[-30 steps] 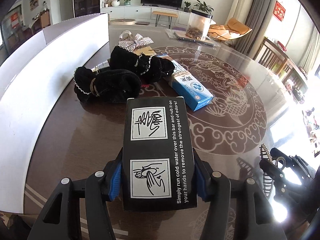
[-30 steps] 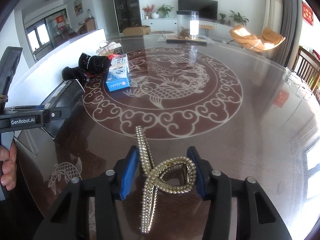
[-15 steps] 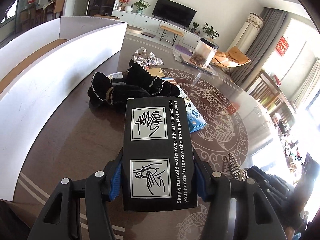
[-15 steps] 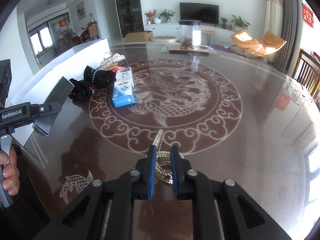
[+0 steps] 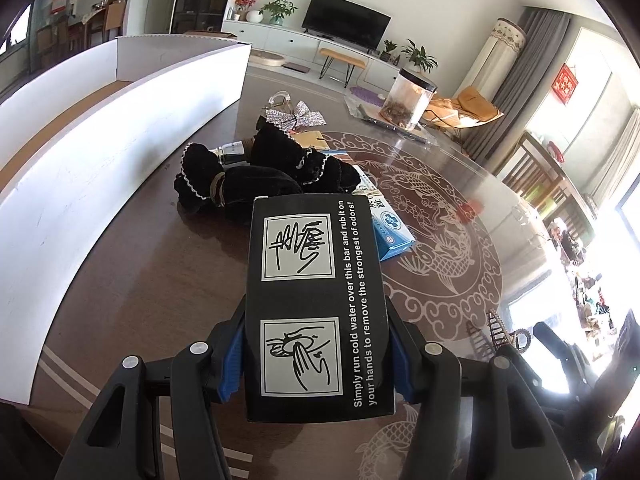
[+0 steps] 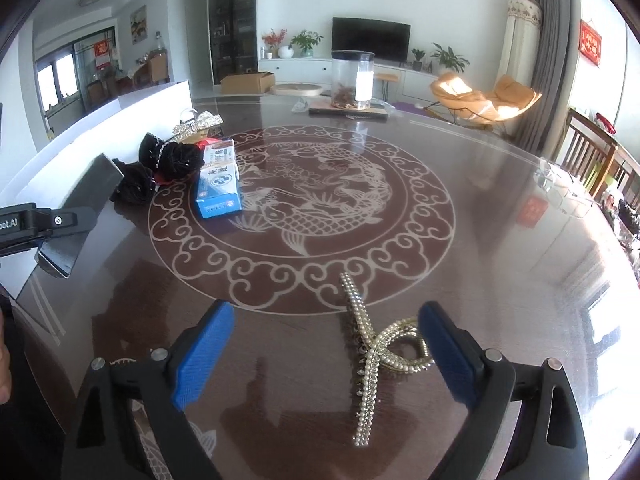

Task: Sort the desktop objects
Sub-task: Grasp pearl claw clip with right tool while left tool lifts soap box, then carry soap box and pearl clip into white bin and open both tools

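My left gripper (image 5: 316, 350) is shut on a flat black box (image 5: 316, 304) printed with hand-washing pictures, held above the table; the same box (image 6: 80, 216) shows at the left of the right wrist view. My right gripper (image 6: 326, 344) has its jaws opening wide. A gold rhinestone hair claw (image 6: 370, 356) lies on the table between them, close to the right pad, touched by neither. The hair claw (image 5: 498, 328) also appears at the right of the left wrist view. Black velvet scrunchies (image 5: 256, 176) and a blue-and-white carton (image 6: 218, 188) lie further off.
A long white open box (image 5: 120, 128) runs along the table's left side. A sparkly bow clip (image 5: 296, 114) lies beyond the scrunchies. A clear jar (image 6: 352, 80) stands on a board at the far edge. The dark round table (image 6: 500, 208) bears a fish pattern.
The right gripper closed over the hair claw, then spread wide, leaving the claw lying on the table. The left gripper tilted slightly, still holding the black box.
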A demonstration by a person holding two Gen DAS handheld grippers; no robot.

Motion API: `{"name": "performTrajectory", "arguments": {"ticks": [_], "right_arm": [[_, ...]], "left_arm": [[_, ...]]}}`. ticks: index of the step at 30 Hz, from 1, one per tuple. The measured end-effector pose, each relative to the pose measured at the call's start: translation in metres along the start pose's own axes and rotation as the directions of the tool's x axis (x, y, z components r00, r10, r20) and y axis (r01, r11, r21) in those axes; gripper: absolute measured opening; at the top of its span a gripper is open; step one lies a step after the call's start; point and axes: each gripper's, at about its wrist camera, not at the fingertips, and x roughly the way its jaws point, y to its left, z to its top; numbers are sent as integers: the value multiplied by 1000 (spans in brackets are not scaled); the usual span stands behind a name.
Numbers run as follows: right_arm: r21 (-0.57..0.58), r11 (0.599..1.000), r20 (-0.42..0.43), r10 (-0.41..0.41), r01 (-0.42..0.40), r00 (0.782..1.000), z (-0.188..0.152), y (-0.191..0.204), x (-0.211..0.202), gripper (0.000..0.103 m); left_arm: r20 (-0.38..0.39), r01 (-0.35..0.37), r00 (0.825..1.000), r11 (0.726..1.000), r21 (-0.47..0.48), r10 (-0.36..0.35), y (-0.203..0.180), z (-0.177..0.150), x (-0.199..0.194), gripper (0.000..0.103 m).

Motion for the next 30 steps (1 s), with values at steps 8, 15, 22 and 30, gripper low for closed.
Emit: {"name": "performTrajectory", "arguments": {"ticks": [8,15,22,30], "right_arm": [[-25,998,-99,55,-57,994,-10,-47,12,103],[-7,998,-149,67,-69,987,-17,-54,39,78],[-29,999,-153,10,-15,988,-12,-45,22,46],[-30,987,-33,155,-156,987,46,0,-9,46]], "left_arm": [[-15,5,1000,1000,6,-5,-2,0,4,58],[-18,-5,1000,1000,9,5,-2,-2,3,58],[-7,4,1000,1000,5,-4,-2,-1,0,58],[93,90,992,995,-47,-86,14,15,-59,58]]}}
